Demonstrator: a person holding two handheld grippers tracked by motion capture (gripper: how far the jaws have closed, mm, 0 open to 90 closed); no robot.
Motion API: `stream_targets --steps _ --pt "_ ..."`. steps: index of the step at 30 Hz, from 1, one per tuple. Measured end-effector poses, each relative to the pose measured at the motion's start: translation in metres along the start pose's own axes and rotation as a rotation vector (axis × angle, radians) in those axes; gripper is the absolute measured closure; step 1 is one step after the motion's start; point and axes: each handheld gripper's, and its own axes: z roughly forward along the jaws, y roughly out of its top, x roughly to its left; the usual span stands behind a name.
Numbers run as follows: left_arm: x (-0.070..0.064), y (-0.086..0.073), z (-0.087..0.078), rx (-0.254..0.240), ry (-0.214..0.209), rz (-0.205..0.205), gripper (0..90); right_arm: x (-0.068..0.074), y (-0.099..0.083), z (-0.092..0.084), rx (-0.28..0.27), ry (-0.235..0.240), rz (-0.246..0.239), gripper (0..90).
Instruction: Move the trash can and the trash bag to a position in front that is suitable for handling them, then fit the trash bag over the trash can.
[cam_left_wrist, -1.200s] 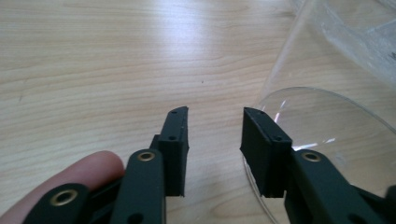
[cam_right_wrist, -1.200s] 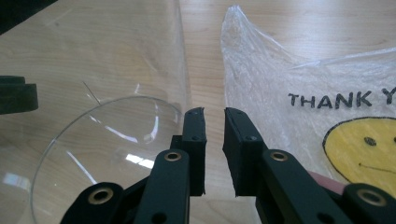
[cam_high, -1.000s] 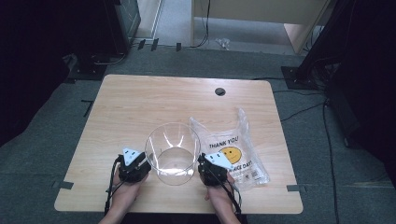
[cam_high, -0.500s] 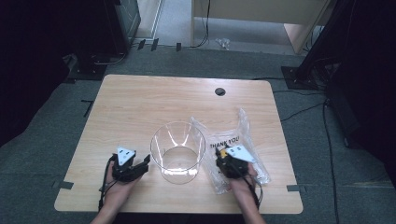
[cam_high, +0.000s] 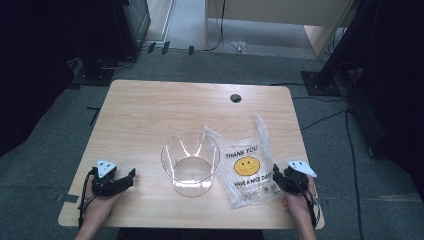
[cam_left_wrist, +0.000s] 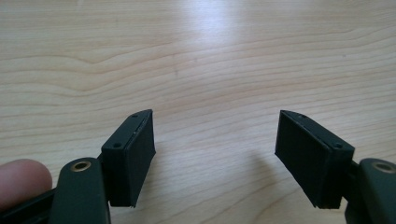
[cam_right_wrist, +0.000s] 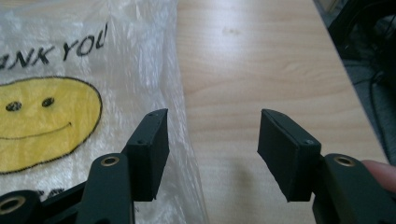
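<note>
A clear plastic tub (cam_high: 190, 161) stands upright near the front middle of the wooden table (cam_high: 165, 107). To its right lies a flat clear plastic bag (cam_high: 247, 165) printed with THANK YOU and a yellow smiley face (cam_right_wrist: 39, 119). My left gripper (cam_high: 131, 176) rests near the front left, well left of the tub; its jaws have just been opening and stand open over bare wood (cam_left_wrist: 215, 135). My right gripper (cam_high: 276, 176) is at the bag's right edge; its jaws have just been opening and stand open with nothing between them, the left jaw over the bag's edge (cam_right_wrist: 212, 135).
A dark round cable hole (cam_high: 235, 98) sits near the table's far edge. Grey carpet with cables and dark stands surrounds the table. The table's right edge (cam_right_wrist: 334, 60) is close to my right gripper.
Both grippers have let go of the tub's sides and moved outward, the left one to the left, the right one to the right over the bag. Their jaws have opened. The tub stays upright.
</note>
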Motion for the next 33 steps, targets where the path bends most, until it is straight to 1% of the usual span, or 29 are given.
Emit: stream_targets --steps 1,3,5,6,8,10,14,18,20,21,22,23,24,25,26,27,30,33 --pt "0.000 0.000 0.000 0.001 -0.003 -0.005 27.7 -0.001 -0.002 0.000 0.006 0.006 0.009 43.4" --pt "-0.002 -0.001 0.001 0.003 -0.001 0.010 27.7 0.000 -0.004 -0.001 0.020 0.013 0.022 43.2" --pt "-0.004 -0.002 0.003 0.017 0.000 0.024 27.7 0.003 -0.009 -0.004 0.038 0.013 0.022 41.4" --pt "-0.005 -0.002 0.003 0.019 0.003 0.030 27.7 0.003 -0.009 -0.004 0.038 0.013 0.022 41.4" --pt "-0.004 -0.001 0.003 0.020 0.004 0.025 27.9 0.006 -0.013 -0.007 0.048 0.014 0.021 41.4" --pt "-0.004 -0.001 0.003 0.020 0.004 0.020 28.4 0.008 -0.016 -0.011 0.051 0.024 0.014 40.7" --pt "-0.005 -0.001 0.003 0.021 0.009 0.026 28.7 0.014 -0.025 -0.022 0.066 0.043 0.007 39.6" --pt "-0.004 -0.001 0.003 0.020 0.007 0.025 28.8 0.020 -0.030 -0.035 0.087 0.086 -0.022 36.9" --pt "-0.005 -0.001 0.003 0.022 0.010 0.026 28.8 0.019 -0.027 -0.043 0.071 0.090 -0.025 36.3" --pt "-0.005 -0.001 0.003 0.022 0.010 0.028 28.8 0.015 -0.019 -0.049 0.040 0.091 0.001 35.7" --pt "-0.005 -0.001 0.003 0.023 0.010 0.028 28.7 0.012 -0.014 -0.050 0.022 0.089 0.010 35.3" --pt "-0.005 -0.001 0.004 0.022 0.011 0.027 28.7 0.010 -0.008 -0.050 0.013 0.086 0.023 34.6" --pt "-0.005 -0.001 0.004 0.022 0.011 0.027 28.7 0.010 -0.008 -0.050 0.013 0.086 0.023 34.6" --pt "-0.005 -0.001 0.004 0.022 0.012 0.028 28.7 0.008 -0.003 -0.048 0.008 0.081 0.036 33.7" --pt "-0.006 -0.001 0.004 0.025 0.012 0.032 28.6 0.006 0.007 -0.042 0.008 0.075 0.056 31.7" --pt "-0.006 -0.001 0.004 0.025 0.013 0.033 28.6 0.006 0.007 -0.042 0.008 0.075 0.056 31.7" --pt "-0.006 -0.001 0.004 0.025 0.016 0.037 28.6 0.007 0.016 -0.027 0.030 0.093 0.071 29.6" --pt "-0.007 -0.001 0.004 0.026 0.017 0.037 28.6 0.009 0.022 -0.012 0.056 0.098 0.088 28.2"
